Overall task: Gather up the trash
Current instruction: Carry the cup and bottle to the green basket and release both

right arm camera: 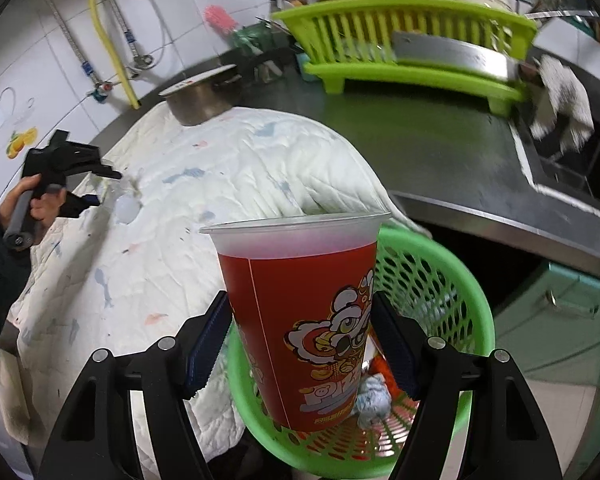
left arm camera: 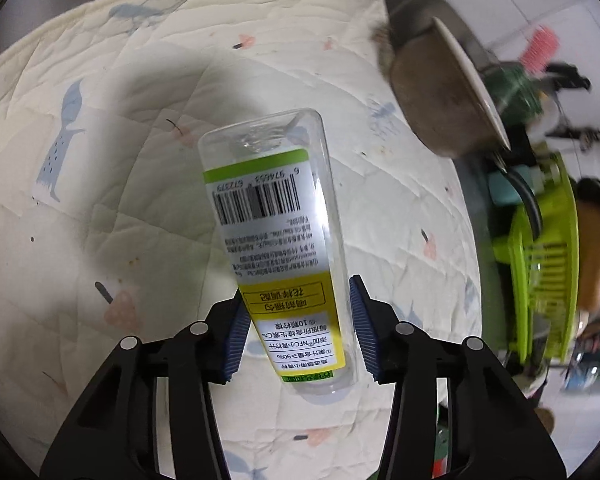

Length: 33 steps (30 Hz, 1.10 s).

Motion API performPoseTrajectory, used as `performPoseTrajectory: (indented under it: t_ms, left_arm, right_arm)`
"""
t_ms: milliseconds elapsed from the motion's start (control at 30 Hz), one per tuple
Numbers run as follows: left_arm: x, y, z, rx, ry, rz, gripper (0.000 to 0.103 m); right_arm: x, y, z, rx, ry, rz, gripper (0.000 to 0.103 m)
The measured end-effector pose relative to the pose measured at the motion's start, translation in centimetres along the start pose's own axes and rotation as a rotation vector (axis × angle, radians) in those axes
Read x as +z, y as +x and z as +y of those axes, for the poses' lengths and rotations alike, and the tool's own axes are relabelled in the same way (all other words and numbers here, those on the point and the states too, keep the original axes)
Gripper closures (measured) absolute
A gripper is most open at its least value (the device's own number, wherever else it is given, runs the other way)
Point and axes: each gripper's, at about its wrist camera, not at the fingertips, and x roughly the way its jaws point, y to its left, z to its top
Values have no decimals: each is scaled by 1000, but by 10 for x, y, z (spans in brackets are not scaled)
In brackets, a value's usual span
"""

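Note:
My left gripper (left arm camera: pixel 296 328) is shut on a clear plastic bottle (left arm camera: pixel 276 220) with a yellow-green label, held above a white quilted cloth (left arm camera: pixel 100 160). My right gripper (right arm camera: pixel 300 340) is shut on a red printed plastic cup (right arm camera: pixel 304 320), held upright over a green mesh basket (right arm camera: pixel 440 292). Crumpled paper trash (right arm camera: pixel 374 398) lies in the basket. The left gripper (right arm camera: pixel 80 176) and the hand holding it also show in the right wrist view, at the left above the cloth (right arm camera: pixel 220 168).
A metal bowl (left arm camera: pixel 440 92) stands at the cloth's far edge. A lime dish rack (right arm camera: pixel 404 40) with a cleaver sits on the steel counter (right arm camera: pixel 440 152). A sink with a rag (right arm camera: pixel 560 100) is at the right. Pipes run along the tiled wall.

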Motion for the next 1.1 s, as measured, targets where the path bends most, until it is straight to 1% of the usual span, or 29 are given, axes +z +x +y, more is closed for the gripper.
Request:
performPoseTrajectory:
  t_ms: [67,167,200,267,400,600,733,900,1000,1033,1100]
  left_arm:
    - [-4,-4,1,-14,21,-2,57]
    - [-13,-9,-1,-22,69,-8,58]
    - [-16,-11,-2,-23,84,-12,58]
    - [-21,-16,-3,-29,110,-15,58]
    - [-34,-31,-4,-66,157,-9,60]
    - [-71,-53,-16,-130,261,21,60]
    - [-100,-61,-36,-190,332,54,60]
    - [-141,-64,-70,-246,429,99,60]
    - [-170,-58,-96,-257,505,133,60]
    - [-179,-54,-104,-260,525,147,60]
    - [-195,-49,-115,-266,558,166,60]
  right_arm:
    - [-4,0,-3,-3,12,6,35]
    - [-12,-1,-4,-55,-8,5,35]
    - [-13,0,-6,-59,-5,9,35]
    - [-16,2,-10,-59,12,21,35]
    - [-22,9,-20,-88,47,56,35]
    - [-31,19,-35,-138,69,94,34]
    - [-35,19,-42,-151,97,99,34]
    - [-36,3,-44,-146,102,72,32]
    - [-38,-10,-43,-132,106,49,30]
    - [-39,-14,-43,-127,106,43,28]
    - [-41,-22,-43,-131,110,28,27]
